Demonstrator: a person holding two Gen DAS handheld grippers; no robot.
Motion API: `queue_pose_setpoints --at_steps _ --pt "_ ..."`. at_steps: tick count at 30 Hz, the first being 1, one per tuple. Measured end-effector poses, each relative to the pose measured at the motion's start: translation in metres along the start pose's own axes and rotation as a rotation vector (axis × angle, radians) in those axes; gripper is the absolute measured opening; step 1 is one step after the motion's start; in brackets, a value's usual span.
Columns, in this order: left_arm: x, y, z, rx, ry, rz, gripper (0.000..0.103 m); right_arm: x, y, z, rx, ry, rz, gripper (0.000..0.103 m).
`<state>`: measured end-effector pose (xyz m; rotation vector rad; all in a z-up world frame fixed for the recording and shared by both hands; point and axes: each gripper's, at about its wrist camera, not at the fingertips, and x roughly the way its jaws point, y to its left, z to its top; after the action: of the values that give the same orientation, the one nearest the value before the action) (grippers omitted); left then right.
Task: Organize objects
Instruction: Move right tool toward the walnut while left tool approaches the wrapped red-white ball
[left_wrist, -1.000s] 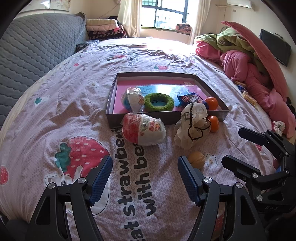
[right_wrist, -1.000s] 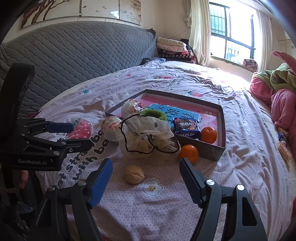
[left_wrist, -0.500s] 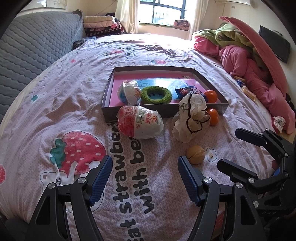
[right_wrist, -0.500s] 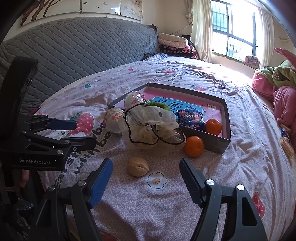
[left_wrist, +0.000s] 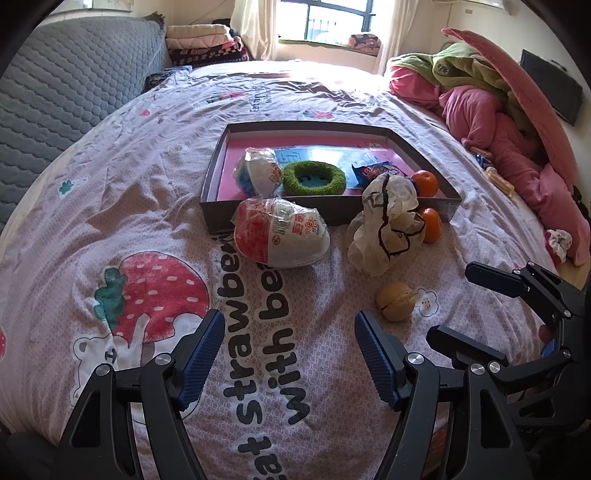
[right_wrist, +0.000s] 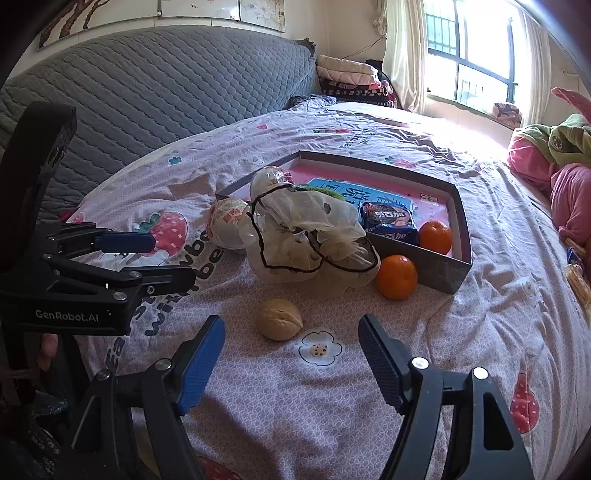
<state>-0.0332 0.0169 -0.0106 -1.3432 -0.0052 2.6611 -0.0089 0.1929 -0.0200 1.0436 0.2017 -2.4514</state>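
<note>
Both grippers, left gripper (left_wrist: 288, 354) and right gripper (right_wrist: 290, 356), gape empty.
Shallow box (left_wrist: 424, 146) holds wrapped egg toy (left_wrist: 258, 173), green ring (left_wrist: 314, 177), snack packet (right_wrist: 388, 221), one orange (right_wrist: 436, 236); another orange (right_wrist: 397, 277) lies outside.

Both grippers are black frames of angular struts, each arm ending in a slim finger. The left gripper (left_wrist: 290, 354) has blue ribbed pads (left_wrist: 201, 354) on the inner faces of its jaws, and round silver screws (left_wrist: 410, 357) sit at the pivots. The right gripper (right_wrist: 291, 354) is built the same, with a blue pad at 9 o'clock and a dark textured pad (right_wrist: 376, 356) at 3 o'clock. White lettering, "GenRobot.AI" (right_wrist: 66, 315), marks the left gripper's side.
</note>
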Motion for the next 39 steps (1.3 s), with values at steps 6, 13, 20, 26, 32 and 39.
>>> queue_pose_setpoints --at_steps 6,13,20,26,32,39 --pt "0.005 0.003 0.000 -0.010 -0.010 0.001 0.074 0.007 0.001 -0.002 0.001 0.018 -0.005 0.074" --pt "0.017 0.006 0.005 -0.001 -0.052 -0.007 0.074 0.018 0.001 -0.005 0.008 0.042 -0.009 0.074" --pt "0.029 0.007 0.010 0.003 -0.051 -0.005 0.074 0.026 0.000 -0.007 0.015 0.056 -0.001 0.074" --pt "0.039 0.013 0.016 -0.004 -0.056 -0.009 0.074 0.032 0.001 -0.007 0.015 0.068 0.003 0.074" --pt "0.046 0.015 0.024 -0.003 -0.068 -0.021 0.074 0.037 -0.001 -0.007 0.028 0.073 0.009 0.074" --pt "0.058 0.020 0.035 -0.013 -0.075 -0.028 0.074 0.044 -0.001 -0.008 0.031 0.084 0.011 0.074"
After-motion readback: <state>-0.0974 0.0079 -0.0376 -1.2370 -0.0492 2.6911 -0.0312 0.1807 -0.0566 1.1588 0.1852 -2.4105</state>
